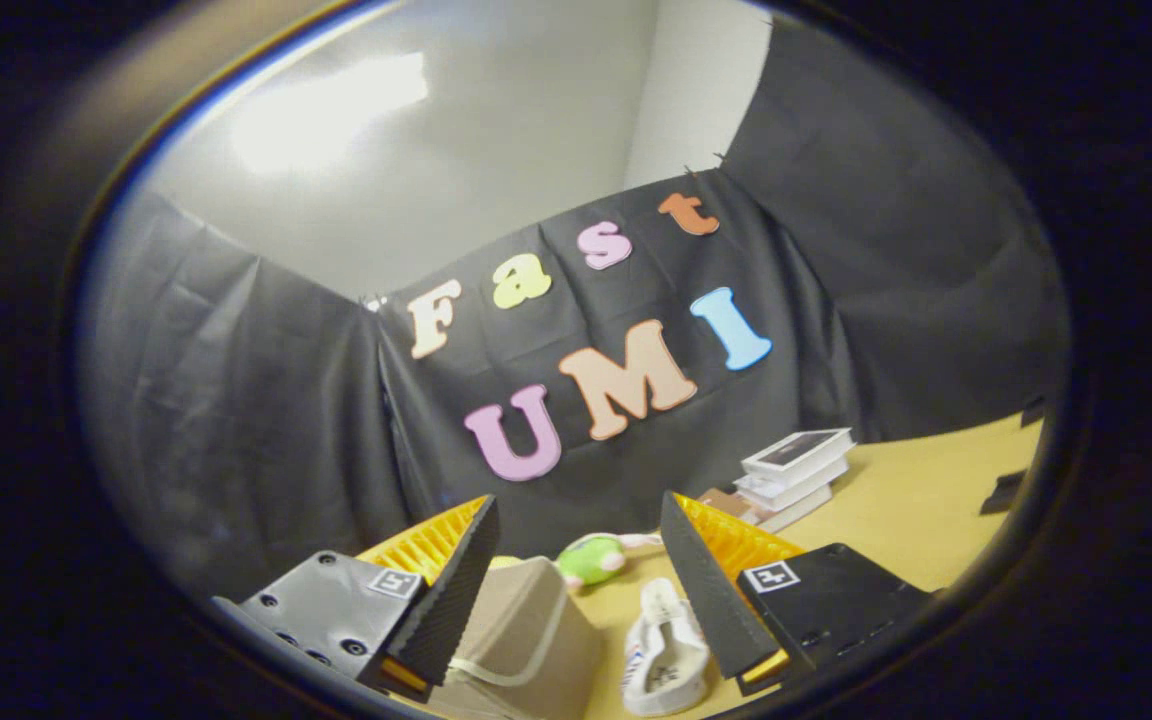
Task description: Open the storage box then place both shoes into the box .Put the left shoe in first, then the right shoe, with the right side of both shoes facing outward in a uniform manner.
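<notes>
- Box (521, 630) sits on the table just ahead of the left finger, low between the two fingers; its near part is hidden behind that finger.
- Box looks like plain beige cardboard or fabric, with flat angular walls and a pale band or cord curving across its near face. Whether its lid is open cannot be told.
- Gripper (576, 590) has its fingers spread wide apart, pressing on nothing; the inner faces carry a fine grainy texture and the outer sides show ribbing.
- Plush toy (591, 560) lies beyond the box, between the fingers: soft, rounded, green with a pink patch.
- Shoe (664, 655) rests on the table right of the box, just beside the right finger. It is white, soft-looking, seen from its heel end, with dark marks on the back and coloured stripes on its side.
- Books (791, 470) form a slanted pile beyond the right finger, near the booth wall: flat, hard-edged, mostly white, the top one with a dark cover.
- Table (926, 500) is smooth, matte and yellowish tan.
</notes>
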Motion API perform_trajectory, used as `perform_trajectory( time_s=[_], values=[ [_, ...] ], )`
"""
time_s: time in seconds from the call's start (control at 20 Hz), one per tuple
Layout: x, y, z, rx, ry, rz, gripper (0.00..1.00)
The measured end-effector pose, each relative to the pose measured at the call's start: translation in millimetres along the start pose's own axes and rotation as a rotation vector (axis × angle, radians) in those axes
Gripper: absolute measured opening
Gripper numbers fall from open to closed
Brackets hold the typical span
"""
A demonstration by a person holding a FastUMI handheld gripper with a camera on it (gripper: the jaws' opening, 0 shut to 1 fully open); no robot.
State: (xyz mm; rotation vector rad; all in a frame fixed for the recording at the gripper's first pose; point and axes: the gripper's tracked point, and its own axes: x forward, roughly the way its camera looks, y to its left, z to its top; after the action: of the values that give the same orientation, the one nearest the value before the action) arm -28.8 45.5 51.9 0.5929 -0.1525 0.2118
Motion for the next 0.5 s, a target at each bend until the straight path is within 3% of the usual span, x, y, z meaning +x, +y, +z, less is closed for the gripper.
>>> perform_trajectory(
  time_s=[0.5],
  values=[
    [-9, 2, -73, 0.621, 0.053, -0.087, 0.99]
  ],
)
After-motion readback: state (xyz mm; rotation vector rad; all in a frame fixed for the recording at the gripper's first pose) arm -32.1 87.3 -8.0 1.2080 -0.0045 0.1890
